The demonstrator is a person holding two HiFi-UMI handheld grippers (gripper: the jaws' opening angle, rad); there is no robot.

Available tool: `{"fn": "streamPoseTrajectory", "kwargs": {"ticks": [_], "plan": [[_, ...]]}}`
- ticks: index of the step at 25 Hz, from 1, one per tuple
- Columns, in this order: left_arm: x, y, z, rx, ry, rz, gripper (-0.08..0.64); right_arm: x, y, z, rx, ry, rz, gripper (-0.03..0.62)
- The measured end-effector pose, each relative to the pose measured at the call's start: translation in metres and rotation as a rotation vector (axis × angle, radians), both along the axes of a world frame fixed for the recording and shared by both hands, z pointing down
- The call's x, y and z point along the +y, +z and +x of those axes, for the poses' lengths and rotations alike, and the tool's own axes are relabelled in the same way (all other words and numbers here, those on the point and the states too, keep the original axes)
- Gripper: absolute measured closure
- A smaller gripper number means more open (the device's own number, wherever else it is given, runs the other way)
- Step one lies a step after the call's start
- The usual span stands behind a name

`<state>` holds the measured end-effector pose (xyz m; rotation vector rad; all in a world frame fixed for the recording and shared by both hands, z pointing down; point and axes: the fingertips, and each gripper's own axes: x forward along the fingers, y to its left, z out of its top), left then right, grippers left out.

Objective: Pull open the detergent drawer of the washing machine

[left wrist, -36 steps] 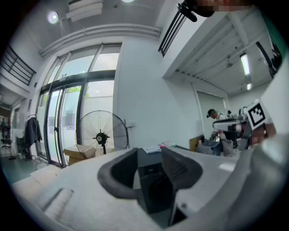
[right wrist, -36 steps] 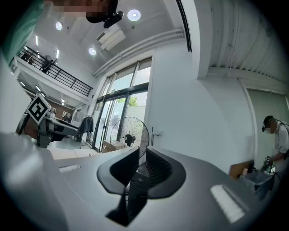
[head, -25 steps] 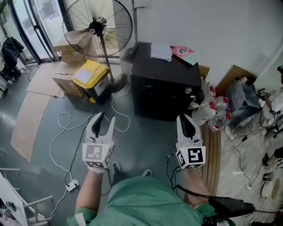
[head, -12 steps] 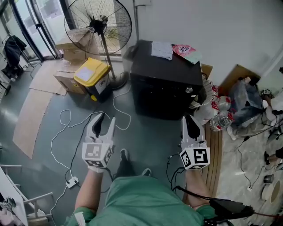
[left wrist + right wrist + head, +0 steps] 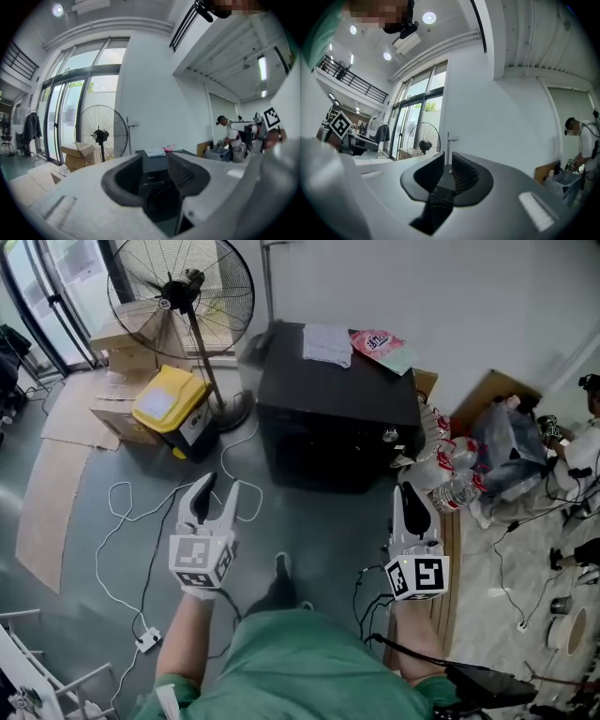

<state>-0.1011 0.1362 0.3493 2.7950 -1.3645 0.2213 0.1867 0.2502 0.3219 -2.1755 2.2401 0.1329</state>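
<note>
The washing machine [image 5: 337, 399] is a black box against the white wall, straight ahead in the head view. Its dark front [image 5: 323, 456] faces me, and I cannot make out the detergent drawer on it. My left gripper [image 5: 217, 491] hovers over the floor short of the machine's left front corner, jaws a little apart with nothing between them. In the left gripper view the machine [image 5: 157, 159] shows through the gap of that gripper [image 5: 154, 171]. My right gripper [image 5: 412, 493] hangs near the machine's right front corner, fingers together and empty; the right gripper [image 5: 448, 171] shows only a thin slit.
A white cloth [image 5: 328, 341] and a pink packet [image 5: 380, 343] lie on the machine. A standing fan [image 5: 178, 287], a yellow-lidded bin [image 5: 169, 409] and cardboard boxes [image 5: 122, 334] stand left. A white cable [image 5: 131, 512] loops on the floor. Water bottles [image 5: 450, 484] crowd the right side.
Both grippers have moved forward toward the machine, which now sits nearer and lower in the head view. A foot has stepped ahead between them. Neither gripper's jaws changed.
</note>
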Motion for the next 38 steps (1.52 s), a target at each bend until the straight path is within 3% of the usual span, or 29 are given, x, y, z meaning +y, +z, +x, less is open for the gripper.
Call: {"fn": "streamPoseTrajectory", "kwargs": {"ticks": [7, 13, 22, 34, 38], "plan": [[-0.086, 0.023, 0.018, 0.037, 0.042, -0.048, 0.394, -0.07, -0.003, 0.019, 0.004, 0.064, -0.043, 0.546], [-0.15, 0.041, 0.017, 0.073, 0.064, -0.085, 0.394, -0.129, -0.005, 0.014, 0.031, 0.073, -0.083, 0.546], [-0.197, 0.077, 0.03, 0.094, 0.097, -0.15, 0.393, -0.19, 0.014, 0.011, 0.049, 0.06, -0.14, 0.545], [-0.242, 0.119, 0.062, 0.152, 0.129, -0.252, 0.388, -0.288, 0.048, 0.02, -0.008, -0.1, -0.187, 0.543], [-0.262, 0.128, 0.081, 0.145, 0.119, -0.27, 0.386, -0.33, 0.05, 0.027, 0.074, -0.187, -0.178, 0.543]]}}
